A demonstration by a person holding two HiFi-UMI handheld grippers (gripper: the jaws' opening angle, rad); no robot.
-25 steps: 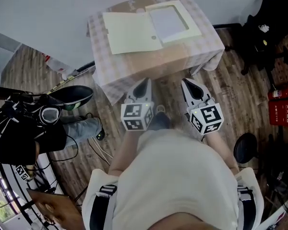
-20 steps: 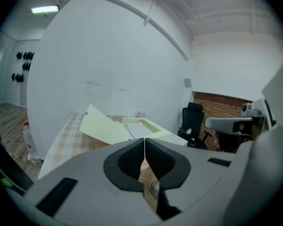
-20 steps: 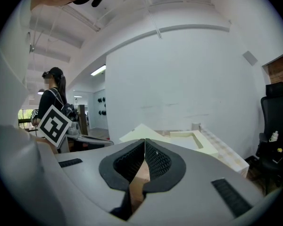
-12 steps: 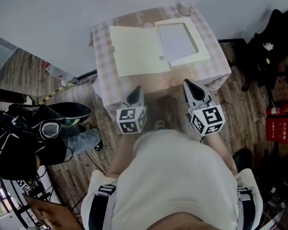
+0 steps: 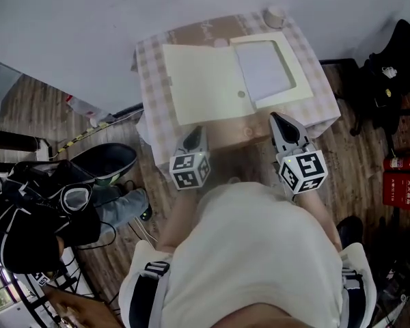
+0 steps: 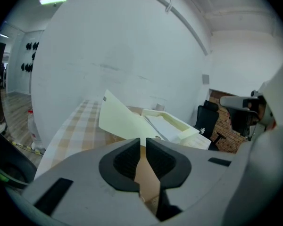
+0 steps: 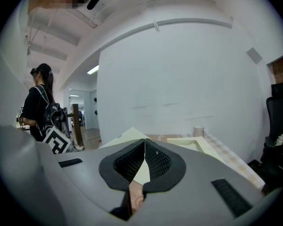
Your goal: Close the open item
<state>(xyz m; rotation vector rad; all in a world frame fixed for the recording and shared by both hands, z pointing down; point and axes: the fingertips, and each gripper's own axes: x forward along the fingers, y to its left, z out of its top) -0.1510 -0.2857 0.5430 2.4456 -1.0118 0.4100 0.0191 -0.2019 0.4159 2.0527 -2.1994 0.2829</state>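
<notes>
A pale yellow box lies open on the checked table [image 5: 154, 94]. Its flat lid [image 5: 205, 84] is folded out to the left, and its tray [image 5: 273, 70] with white paper inside sits on the right. In the left gripper view the lid [image 6: 120, 121] and tray [image 6: 172, 126] lie ahead. My left gripper [image 5: 193, 137] hangs at the table's near edge, shut and empty. My right gripper [image 5: 282, 123] is also at the near edge, just short of the tray, shut with nothing between its pads. In the right gripper view the lid [image 7: 132, 135] and tray [image 7: 193, 145] show beyond the jaws.
A small cup [image 5: 274, 16] stands at the table's far right corner by the white wall. A black office chair [image 5: 396, 67] and a red extinguisher [image 5: 403, 180] are at the right. Helmets and bags [image 5: 55, 197] lie on the wooden floor at the left. A person [image 7: 40, 102] stands far left.
Both grippers have come forward to the table's near edge, and the box now lies closer below them. The jaws stay shut.
</notes>
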